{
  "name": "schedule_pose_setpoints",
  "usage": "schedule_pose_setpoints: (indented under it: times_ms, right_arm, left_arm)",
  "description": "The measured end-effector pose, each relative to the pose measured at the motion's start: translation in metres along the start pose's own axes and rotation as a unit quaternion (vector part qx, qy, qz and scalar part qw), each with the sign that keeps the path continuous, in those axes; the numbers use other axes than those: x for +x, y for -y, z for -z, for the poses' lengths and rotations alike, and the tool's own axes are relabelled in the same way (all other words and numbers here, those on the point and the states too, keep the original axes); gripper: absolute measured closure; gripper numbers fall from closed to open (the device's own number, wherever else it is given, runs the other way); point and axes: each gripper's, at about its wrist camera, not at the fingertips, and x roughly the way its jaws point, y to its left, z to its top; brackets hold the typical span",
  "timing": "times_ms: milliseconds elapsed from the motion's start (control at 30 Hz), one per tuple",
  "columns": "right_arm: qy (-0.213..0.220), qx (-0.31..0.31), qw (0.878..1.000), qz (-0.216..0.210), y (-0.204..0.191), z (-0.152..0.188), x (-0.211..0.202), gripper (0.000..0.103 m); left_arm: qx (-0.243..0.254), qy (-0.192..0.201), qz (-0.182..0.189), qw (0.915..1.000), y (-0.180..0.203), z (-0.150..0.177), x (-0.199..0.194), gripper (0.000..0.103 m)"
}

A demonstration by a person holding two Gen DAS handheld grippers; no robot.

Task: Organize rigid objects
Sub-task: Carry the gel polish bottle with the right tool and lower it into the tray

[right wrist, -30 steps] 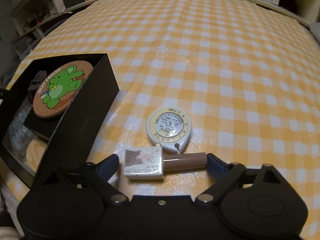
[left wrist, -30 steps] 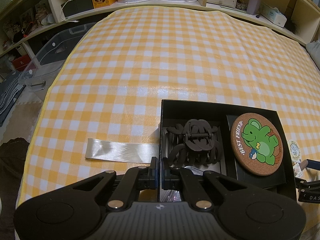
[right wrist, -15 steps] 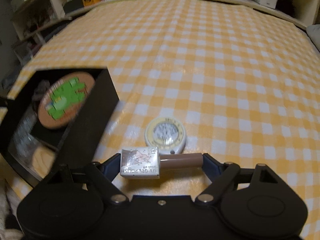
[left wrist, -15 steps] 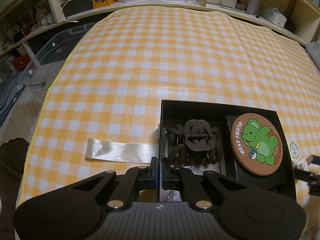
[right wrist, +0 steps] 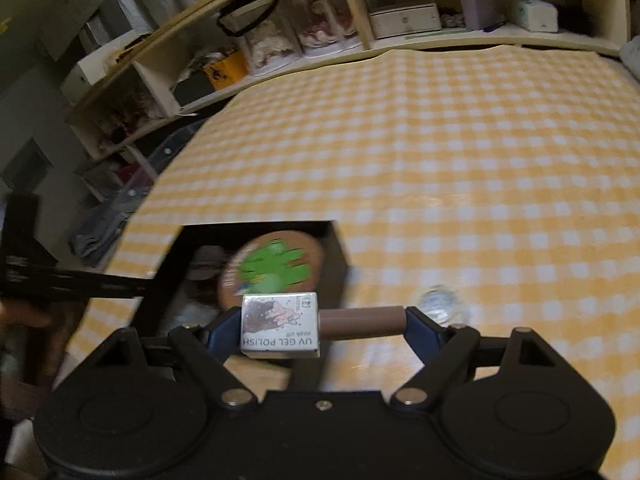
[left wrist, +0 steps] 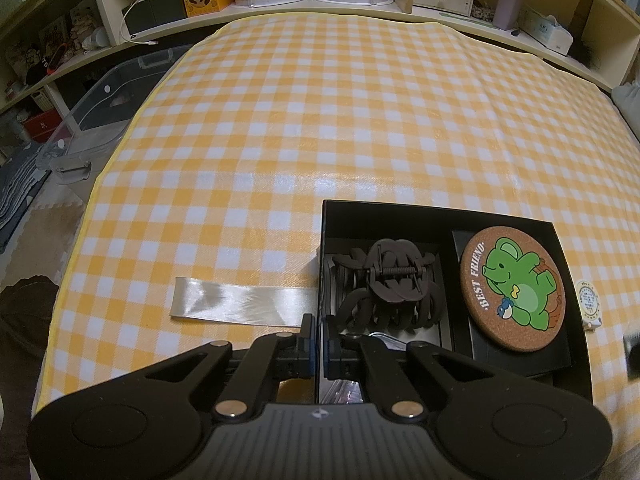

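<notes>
Right gripper (right wrist: 320,326) grips the polish bottle (right wrist: 316,322) end to end, in the air just short of the box (left wrist: 576,344). Left gripper (left wrist: 318,344) pinches the box wall. Risk: a sideways bottle catches the rim, or lands on the coaster (left wrist: 512,290).

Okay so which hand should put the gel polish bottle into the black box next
Right. The right gripper already holds the UV gel polish bottle lengthwise between its fingers, just in front of the black box. The left gripper is shut on the box's near wall, probably steadying it.
</notes>
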Motion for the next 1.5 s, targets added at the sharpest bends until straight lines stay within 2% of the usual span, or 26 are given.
schedule_pose_setpoints:
  times_ms: [400, 600, 867, 1000, 1233, 1500]
  right_arm:
    - [-0.045, 0.04, 0.998, 0.003, -0.059, 0.012, 0.025, 0.017]
    - [-0.057, 0.049, 0.997, 0.023, -0.077, 0.018, 0.042, 0.017]
    - [-0.074, 0.048, 0.994, 0.068, -0.083, 0.022, 0.059, 0.017]
    - [-0.089, 0.052, 0.992, 0.069, -0.083, 0.024, 0.061, 0.016]
    - [-0.092, 0.047, 0.992, 0.069, -0.088, 0.024, 0.061, 0.009]
    - [-0.098, 0.047, 0.992, 0.065, -0.086, 0.027, 0.064, 0.009]
  left_arm:
    - [0.0, 0.0, 0.0, 1.0, 0.0, 0.0, 0.0, 0.099]
    - [0.0, 0.0, 0.001, 1.0, 0.0, 0.0, -0.001, 0.099]
    - [0.0, 0.001, 0.001, 1.0, 0.0, 0.0, -0.001, 0.099]
    - [0.0, 0.001, 0.001, 1.0, 0.0, 0.0, -0.001, 0.099]
    - [0.001, 0.002, 0.0, 1.0, 0.001, -0.001, -0.002, 0.099]
    - [0.001, 0.002, 0.001, 1.0, 0.001, 0.0, -0.002, 0.099]
